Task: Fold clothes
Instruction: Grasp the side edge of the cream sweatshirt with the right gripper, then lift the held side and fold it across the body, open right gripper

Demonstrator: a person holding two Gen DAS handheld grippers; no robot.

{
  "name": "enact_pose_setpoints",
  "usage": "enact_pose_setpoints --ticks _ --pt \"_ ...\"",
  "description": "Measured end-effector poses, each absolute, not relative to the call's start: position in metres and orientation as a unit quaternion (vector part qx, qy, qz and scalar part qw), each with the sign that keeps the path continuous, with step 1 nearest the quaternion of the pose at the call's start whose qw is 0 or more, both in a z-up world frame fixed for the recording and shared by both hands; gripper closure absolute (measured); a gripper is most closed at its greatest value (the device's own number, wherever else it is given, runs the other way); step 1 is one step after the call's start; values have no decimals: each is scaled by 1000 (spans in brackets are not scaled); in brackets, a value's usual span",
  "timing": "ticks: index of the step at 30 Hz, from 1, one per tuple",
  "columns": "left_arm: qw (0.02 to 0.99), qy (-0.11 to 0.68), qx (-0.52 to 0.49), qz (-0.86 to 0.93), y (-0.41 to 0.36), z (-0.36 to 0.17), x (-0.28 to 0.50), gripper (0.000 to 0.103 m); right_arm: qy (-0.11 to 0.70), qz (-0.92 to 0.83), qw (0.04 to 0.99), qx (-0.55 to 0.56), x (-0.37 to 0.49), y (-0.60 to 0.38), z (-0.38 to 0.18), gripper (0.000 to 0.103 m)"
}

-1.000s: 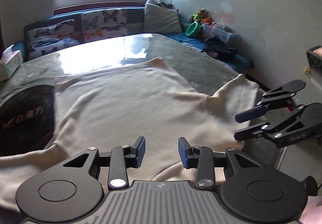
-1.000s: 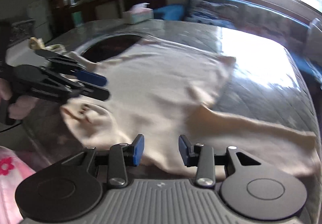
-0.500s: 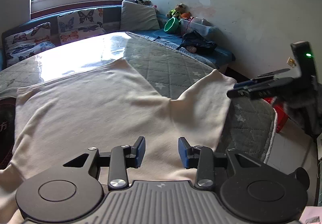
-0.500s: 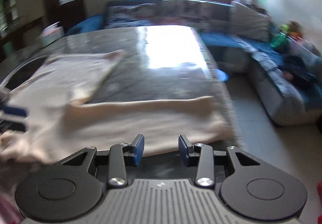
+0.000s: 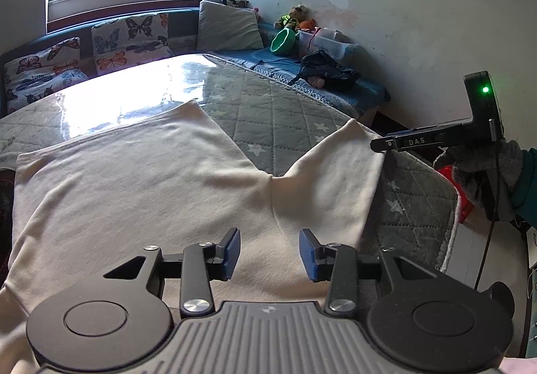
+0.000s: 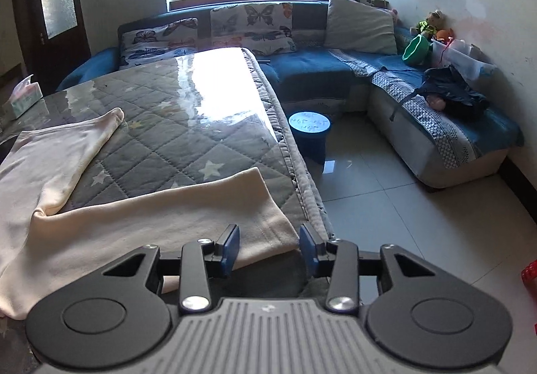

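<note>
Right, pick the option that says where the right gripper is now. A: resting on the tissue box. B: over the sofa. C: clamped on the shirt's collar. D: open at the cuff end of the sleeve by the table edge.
D: the right gripper has its jaws apart at the sleeve's cuff end, near the table edge.

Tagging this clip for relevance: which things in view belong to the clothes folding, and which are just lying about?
Job:
cream long-sleeved top
its sleeve
left hand-held gripper, open
right hand-held gripper, open
quilted table cover

Lying about:
tissue box
green bowl
blue stool
butterfly cushions
</note>
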State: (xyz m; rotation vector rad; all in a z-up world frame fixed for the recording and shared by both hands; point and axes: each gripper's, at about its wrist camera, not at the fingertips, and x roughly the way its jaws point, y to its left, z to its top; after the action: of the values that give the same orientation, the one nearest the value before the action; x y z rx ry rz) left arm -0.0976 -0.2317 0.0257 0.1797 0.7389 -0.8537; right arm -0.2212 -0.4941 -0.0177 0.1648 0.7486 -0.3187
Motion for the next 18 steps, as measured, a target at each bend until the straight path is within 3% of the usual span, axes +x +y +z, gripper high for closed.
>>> enact_pose_setpoints --ticks 5,8,9,10,18 --pt "840 350 87 -405 -237 26 -97 58 359 -159 916 85 -221 -496 -20 63" --pt "839 350 88 -406 -240 26 -96 57 358 -149 917 90 -222 -495 -18 79" --pt "839 351 89 -406 -241 26 -96 57 358 -146 918 95 -222 -496 -17 90" --pt "839 351 89 -407 -243 26 -96 57 357 -142 918 101 -223 -496 -16 92" --pt "830 347 79 -430 -264 22 -87 52 317 -131 932 118 -239 -497 22 94"
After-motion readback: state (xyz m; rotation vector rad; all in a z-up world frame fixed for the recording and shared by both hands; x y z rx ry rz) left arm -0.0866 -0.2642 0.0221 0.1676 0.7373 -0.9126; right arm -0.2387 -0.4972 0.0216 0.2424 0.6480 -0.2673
